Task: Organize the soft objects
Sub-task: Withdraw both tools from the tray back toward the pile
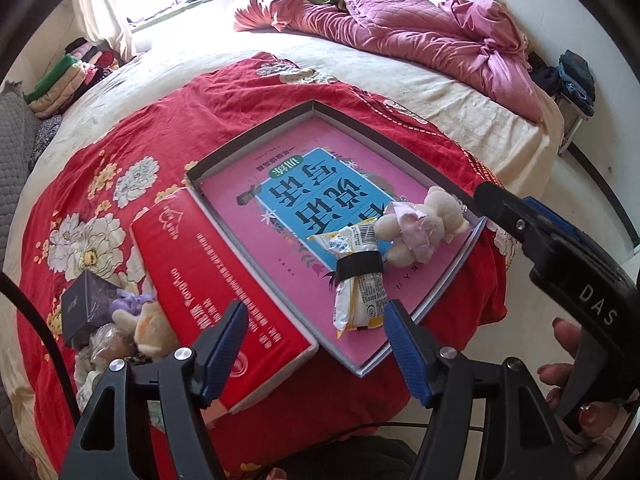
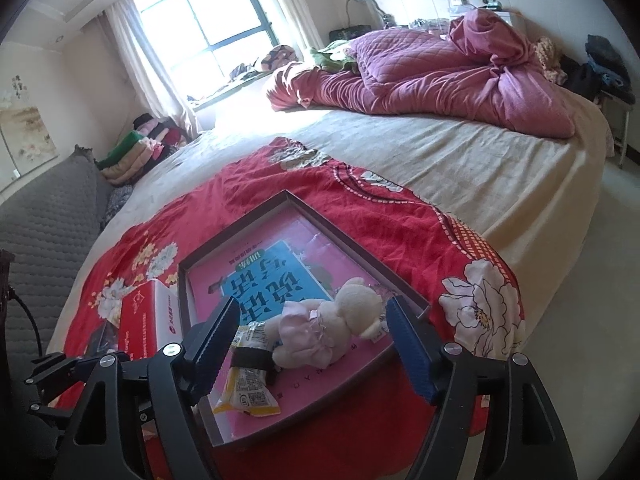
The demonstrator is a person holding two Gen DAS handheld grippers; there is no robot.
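At the centre of both views a shallow tray [image 1: 256,140] lined with a pink and blue printed sheet rests on a red floral cloth [image 1: 120,152] spread over the bed. Inside it, toward the lower right, a cream plush bear [image 1: 420,224] in a pink dress lies on its side, touching a yellow snack packet [image 1: 360,296] banded in black. The left gripper [image 1: 312,344] at the bottom of its frame and the right gripper [image 2: 312,344] likewise both stand wide open, holding nothing. A red box [image 1: 224,300] sits just left of the tray, with more soft toys [image 1: 136,328] heaped at lower left.
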